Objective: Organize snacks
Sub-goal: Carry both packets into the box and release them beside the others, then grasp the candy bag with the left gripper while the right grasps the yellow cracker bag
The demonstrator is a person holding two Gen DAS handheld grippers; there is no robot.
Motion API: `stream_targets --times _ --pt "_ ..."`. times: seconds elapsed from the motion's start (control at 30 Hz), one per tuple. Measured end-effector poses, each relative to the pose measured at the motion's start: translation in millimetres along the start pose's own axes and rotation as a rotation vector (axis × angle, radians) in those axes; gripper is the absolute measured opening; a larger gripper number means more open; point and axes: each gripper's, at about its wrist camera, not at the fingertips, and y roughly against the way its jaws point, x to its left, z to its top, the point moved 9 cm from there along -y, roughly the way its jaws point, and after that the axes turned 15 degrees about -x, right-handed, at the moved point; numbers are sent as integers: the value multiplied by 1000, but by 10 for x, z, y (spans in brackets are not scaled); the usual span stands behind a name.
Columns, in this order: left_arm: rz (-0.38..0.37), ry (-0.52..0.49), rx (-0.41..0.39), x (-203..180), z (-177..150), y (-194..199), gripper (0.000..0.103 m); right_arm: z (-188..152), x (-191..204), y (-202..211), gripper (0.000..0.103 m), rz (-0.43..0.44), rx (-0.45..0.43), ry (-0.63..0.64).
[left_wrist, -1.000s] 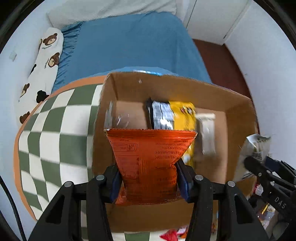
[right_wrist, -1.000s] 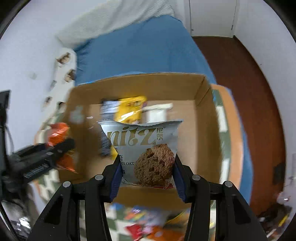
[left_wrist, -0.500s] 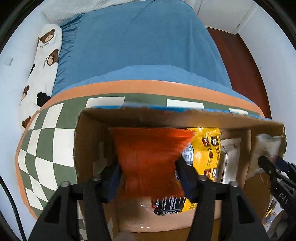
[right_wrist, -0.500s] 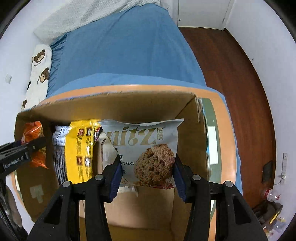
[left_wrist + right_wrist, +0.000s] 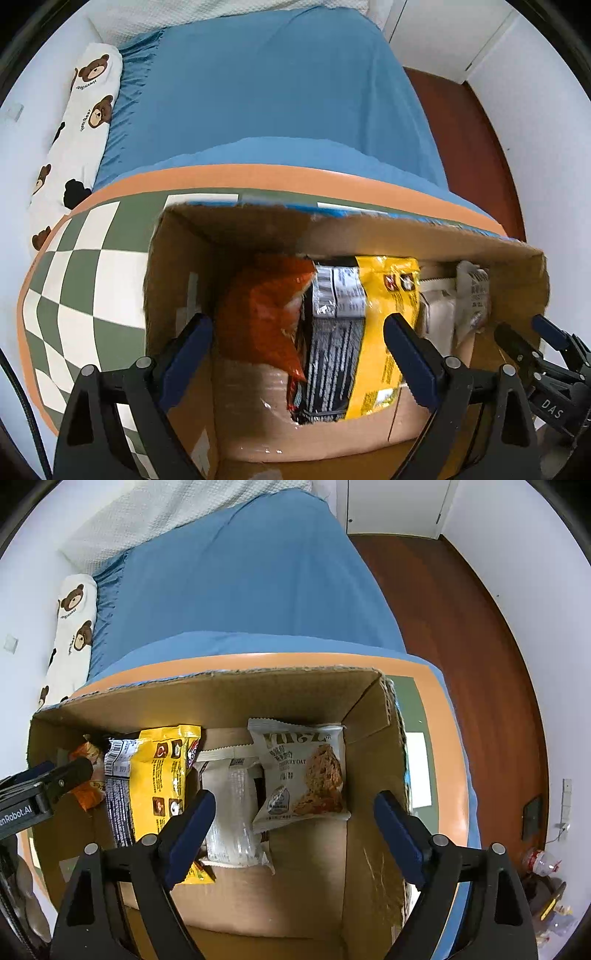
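Progress: orange packet [image 5: 266, 314] and oat-cookie packet [image 5: 303, 775] lay inside cardboard box [image 5: 373, 760] | both grippers' jaws spread, empty | remaining snacks unseen.

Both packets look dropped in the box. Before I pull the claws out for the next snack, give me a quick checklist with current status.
1. Left claw open, free of the orange foil snack packet: ok.
2. Right claw open, free of the grey oat cookie packet: ok.
3. Both packets inside the brown cardboard box: ok.
4. Orange packet settled: cannot tell, it looks blurred.
5. Packets standing in a row with the yellow snack bag and the clear-wrapped white packet: ok.
6. Claws apart from each other: ok, the left claw sits at the box's other end.
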Motion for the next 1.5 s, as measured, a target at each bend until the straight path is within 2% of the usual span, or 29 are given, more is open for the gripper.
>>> stream_targets --times 0.3,0.5,0.77,0.93,1.03,1.1,1.33,1.5 --pt "-11 1 -136 -61 -367 604 95 -297 140 407 90 37 -66 2" --pt "-11 -32 -246 -126 -675 1119 95 -528 254 848 90 55 -142 13" --pt "-29 -36 -329 -182 -1034 1732 95 -821 351 1570 90 85 -252 29" --pt "-13 -35 -354 -205 -1376 1988 95 -1117 335 1914 90 129 -272 -4" --pt "-1 -48 -311 -251 -1706 1894 95 -1409 247 1947 90 137 -244 -19" --pt "-4 -58 -247 -302 -1996 1701 95 -1634 133 1869 90 129 -209 -14" --pt "16 -124 -29 -558 -2844 829 95 -2439 -295 1179 90 55 -3 140" --pt "22 -158 67 -742 -3120 367 95 -2755 -504 689 90 14 88 248"
